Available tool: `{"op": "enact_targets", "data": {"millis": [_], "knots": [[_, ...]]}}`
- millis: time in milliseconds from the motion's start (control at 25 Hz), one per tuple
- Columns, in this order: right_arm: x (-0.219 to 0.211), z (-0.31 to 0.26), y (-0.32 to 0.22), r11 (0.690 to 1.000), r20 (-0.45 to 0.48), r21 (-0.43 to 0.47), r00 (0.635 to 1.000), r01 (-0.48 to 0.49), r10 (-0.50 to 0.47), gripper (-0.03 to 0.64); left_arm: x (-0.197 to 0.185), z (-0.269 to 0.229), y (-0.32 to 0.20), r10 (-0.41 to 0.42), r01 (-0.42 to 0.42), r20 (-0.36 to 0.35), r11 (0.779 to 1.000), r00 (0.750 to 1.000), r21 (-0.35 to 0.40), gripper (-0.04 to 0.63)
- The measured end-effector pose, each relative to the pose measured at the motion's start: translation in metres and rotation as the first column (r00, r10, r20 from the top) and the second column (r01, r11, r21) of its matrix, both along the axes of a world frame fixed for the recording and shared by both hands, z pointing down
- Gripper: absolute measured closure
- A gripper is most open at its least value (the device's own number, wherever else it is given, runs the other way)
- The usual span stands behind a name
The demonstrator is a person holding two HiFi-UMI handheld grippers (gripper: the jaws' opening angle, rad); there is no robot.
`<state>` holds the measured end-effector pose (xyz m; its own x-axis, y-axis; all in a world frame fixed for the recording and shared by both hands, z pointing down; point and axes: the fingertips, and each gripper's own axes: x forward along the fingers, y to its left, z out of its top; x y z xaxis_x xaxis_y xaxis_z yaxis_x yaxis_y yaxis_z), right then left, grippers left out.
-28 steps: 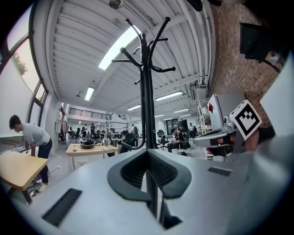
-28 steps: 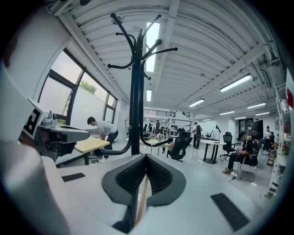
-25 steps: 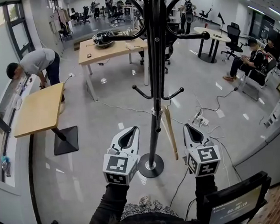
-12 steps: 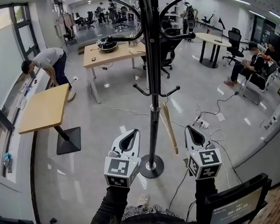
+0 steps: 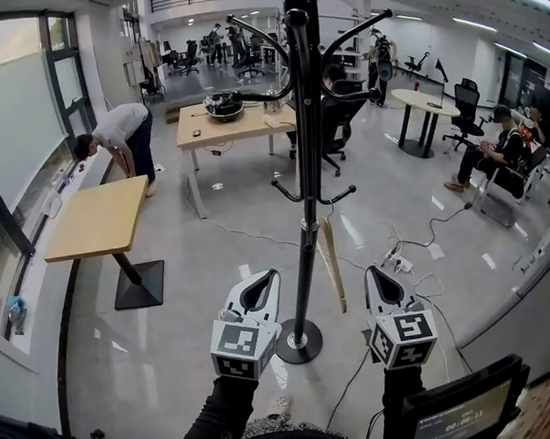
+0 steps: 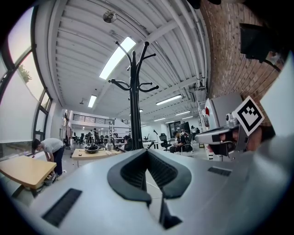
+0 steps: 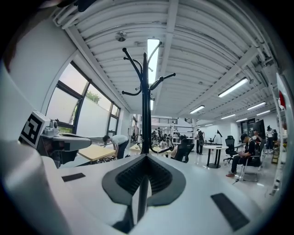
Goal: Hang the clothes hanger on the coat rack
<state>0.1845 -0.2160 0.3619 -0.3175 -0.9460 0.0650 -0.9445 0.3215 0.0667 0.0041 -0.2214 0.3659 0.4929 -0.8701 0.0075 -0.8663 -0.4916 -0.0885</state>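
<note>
- Left gripper [image 6: 147, 155]: black ribbed pads pressed together, nothing between them.
- Right gripper [image 7: 146, 159]: same, pads closed tip to tip and empty.
- In the head view both sit low centre, one on each side of the tall black metal coat rack [image 5: 306, 230], near its pole but clear of it.
- Light wooden clothes hanger [image 5: 335, 266]: hangs edge-on just right of the pole, below the short lower hook [image 5: 341, 196], centre of frame. Neither gripper touches it.
- The exact seat of the hanger's hook on that peg is too small to make out.
- Change over the last second: the grippers sit a little lower in frame, and the view has lifted to show more of the upper arms. The hanger has the same place against the pole throughout, with no visible swing.
- Read: the hanger looks already hung, and both hands look released and backed off. Task appears done.
- Only risk I see is a shallow catch on that short low peg.
</note>
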Motion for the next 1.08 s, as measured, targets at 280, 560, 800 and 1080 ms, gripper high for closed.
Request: {"op": "enact_targets", "data": {"millis": [280, 560, 800, 1080], "knots": [[-0.003, 0.000, 0.014, 1.000, -0.003, -0.005, 1.000, 0.006, -0.006, 0.608, 0.002, -0.004, 0.013, 0.005, -0.005, -0.003, 1.000, 1.000, 0.010, 0.589], [-0.001, 0.002, 0.021, 1.000, -0.017, -0.007, 1.000, 0.004, -0.004, 0.609, 0.008, -0.001, 0.017, 0.016, -0.016, -0.003, 1.000, 1.000, 0.008, 0.589], [-0.001, 0.001, 0.048, 1.000, -0.027, -0.022, 1.000, 0.013, -0.014, 0.609, 0.011, -0.002, 0.042, 0.023, -0.023, -0.001, 1.000, 1.000, 0.001, 0.589], [0.008, 0.012, 0.053, 0.999, -0.036, -0.031, 0.999, 0.009, -0.010, 0.609, 0.021, 0.004, 0.046, 0.035, -0.035, 0.010, 0.999, 0.999, 0.004, 0.589]]}}
